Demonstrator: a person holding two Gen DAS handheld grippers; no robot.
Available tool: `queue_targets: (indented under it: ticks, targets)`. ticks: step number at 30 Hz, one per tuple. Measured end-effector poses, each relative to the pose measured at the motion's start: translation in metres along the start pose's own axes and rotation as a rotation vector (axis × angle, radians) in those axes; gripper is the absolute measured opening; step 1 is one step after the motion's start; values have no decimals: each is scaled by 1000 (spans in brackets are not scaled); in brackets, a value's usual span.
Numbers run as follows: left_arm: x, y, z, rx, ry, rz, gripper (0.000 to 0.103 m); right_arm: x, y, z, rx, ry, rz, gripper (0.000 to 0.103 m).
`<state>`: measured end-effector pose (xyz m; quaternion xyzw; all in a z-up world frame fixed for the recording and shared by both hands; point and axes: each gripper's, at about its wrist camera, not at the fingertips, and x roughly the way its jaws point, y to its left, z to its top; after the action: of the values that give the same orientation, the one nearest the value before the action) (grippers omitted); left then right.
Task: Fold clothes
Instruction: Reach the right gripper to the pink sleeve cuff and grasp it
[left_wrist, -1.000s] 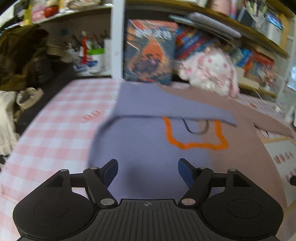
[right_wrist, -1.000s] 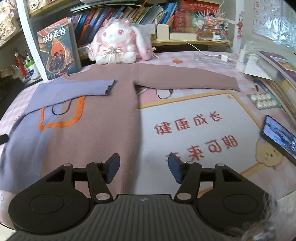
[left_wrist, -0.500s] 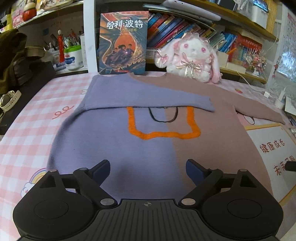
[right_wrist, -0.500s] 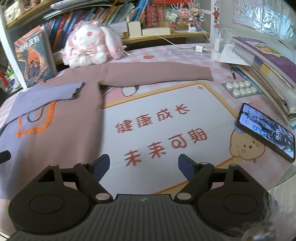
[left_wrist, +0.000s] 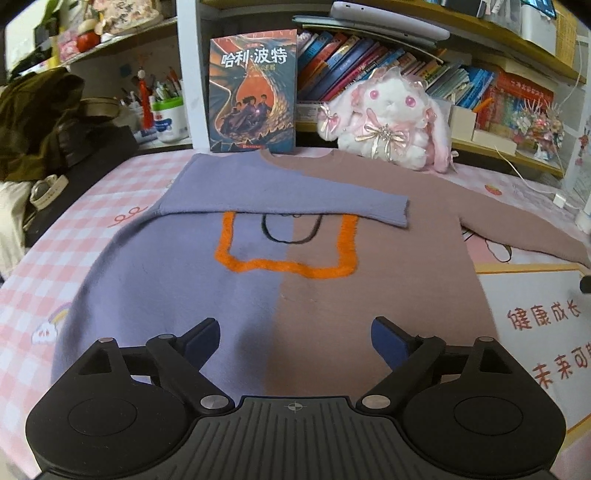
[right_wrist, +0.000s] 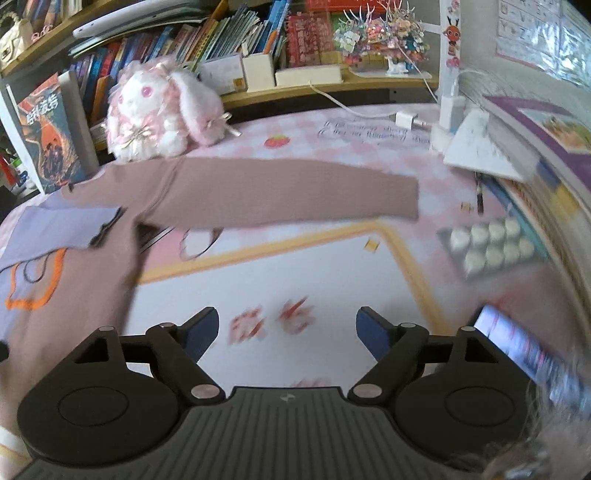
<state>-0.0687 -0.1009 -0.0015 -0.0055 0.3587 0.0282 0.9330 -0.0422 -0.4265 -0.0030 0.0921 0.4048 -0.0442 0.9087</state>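
Observation:
A two-tone sweater (left_wrist: 280, 288), purple on the left half and brown on the right with an orange outline on the chest, lies flat on the table. Its purple sleeve (left_wrist: 295, 199) is folded across the chest. Its brown sleeve (right_wrist: 280, 192) lies stretched out to the right. My left gripper (left_wrist: 295, 341) is open and empty above the sweater's hem. My right gripper (right_wrist: 286, 334) is open and empty over the printed mat (right_wrist: 295, 277), to the right of the sweater body (right_wrist: 74, 295).
A plush rabbit (left_wrist: 388, 122) and an upright book (left_wrist: 253, 92) stand behind the sweater below the bookshelves. A blister pack (right_wrist: 487, 243), a phone (right_wrist: 524, 350), stacked books (right_wrist: 546, 155) and a charger cable (right_wrist: 402, 120) lie at the right. Dark clothing (left_wrist: 33, 122) sits far left.
The left gripper has pulled back and steadied over the sweater's hem, jaws wider. The right gripper has swung right, off the sweater and over the mat, jaws wider.

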Motion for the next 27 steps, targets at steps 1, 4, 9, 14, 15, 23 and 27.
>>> queue_targets:
  ticks: [1,4,9,14,15,23,27]
  targets:
    - [-2,-4,-2,-11,0,12,91,5,-8,6,-4,2,-2,81]
    - [-6,-14,-7,-39,6,48,91,20,-30,23,1,17,0,81]
    - [-14,-23,-14,-65,14,105,91,43,-60,44,28,36,-8,81]
    - [-20,-27,-19,-83,22,143,91,64,-82,59,83,60,-21,81]
    - [-21,-28,-19,-85,23,148,91,67,-85,61,97,65,-19,81]
    - [-23,-32,-17,-84,31,175,91,80,-86,71,103,53,-17,58]
    - [-21,-33,-16,-82,35,176,91,83,-81,71,54,39,-15,30]
